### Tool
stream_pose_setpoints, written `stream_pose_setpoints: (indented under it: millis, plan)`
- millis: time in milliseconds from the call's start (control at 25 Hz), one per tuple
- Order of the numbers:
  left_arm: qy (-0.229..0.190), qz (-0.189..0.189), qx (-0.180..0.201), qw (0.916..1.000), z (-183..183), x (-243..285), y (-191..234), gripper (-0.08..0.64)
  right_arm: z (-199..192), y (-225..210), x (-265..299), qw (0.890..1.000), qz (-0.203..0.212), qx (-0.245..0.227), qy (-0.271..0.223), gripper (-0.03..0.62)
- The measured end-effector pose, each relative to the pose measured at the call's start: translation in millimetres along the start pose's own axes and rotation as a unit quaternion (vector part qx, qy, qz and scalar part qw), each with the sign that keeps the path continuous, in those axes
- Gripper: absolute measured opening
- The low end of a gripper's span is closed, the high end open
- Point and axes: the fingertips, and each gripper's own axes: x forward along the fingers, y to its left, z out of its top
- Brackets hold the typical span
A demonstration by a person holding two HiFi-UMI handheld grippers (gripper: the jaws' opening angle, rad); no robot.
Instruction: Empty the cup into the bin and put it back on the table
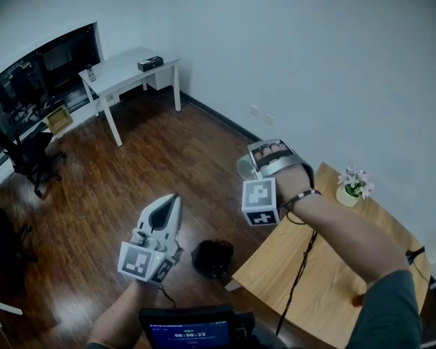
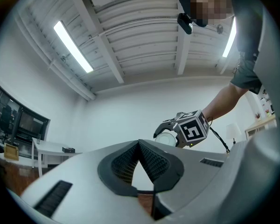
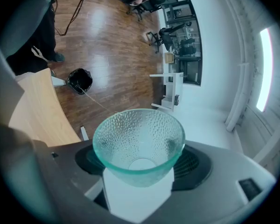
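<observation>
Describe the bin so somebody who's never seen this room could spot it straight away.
Start at the light wooden table on the head view's right. Off its left corner, on the dark wooden floor, stands the bin. It is small, round, black and open-topped, unlike the black office chair far off by the windows.

Empty dimpled glass cup (image 3: 139, 143), black bin (image 3: 80, 80)

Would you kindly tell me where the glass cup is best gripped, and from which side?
Grip the cup across its outer wall, below the rim, coming from the side, as the right gripper does now. It flares to a wide rim and narrows toward the base, so the jaws span the narrower part, leaving the mouth free for tipping.
</observation>
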Motion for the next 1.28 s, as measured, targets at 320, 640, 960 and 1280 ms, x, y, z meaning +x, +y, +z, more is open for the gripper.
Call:
stream_pose_setpoints:
  millis: [320,640,960,1280]
  plan:
    - [0.001,0.001,0.007,1.0000,-5.0,-2.3,0.8,-0.009,2.7,-6.6,-0.8,1.000,-0.011,-0.017,0.005,0.391]
    - [0.005,0.008,0.010,0.9999,-4.2,-6.5,8.0,-0.009,12.6,-19.7,-4.2,0.999,-0.028,-0.035,0.007,0.391]
    - [0.005,0.012,0.006,0.9999,-5.8,-9.3,11.4,-0.009,16.7,-27.7,-5.6,0.995,-0.057,-0.076,0.015,0.391]
    - [0.005,0.011,0.006,0.9999,-5.1,-9.4,8.6,-0.008,25.8,-30.4,-5.2,0.990,-0.094,-0.109,0.011,0.391]
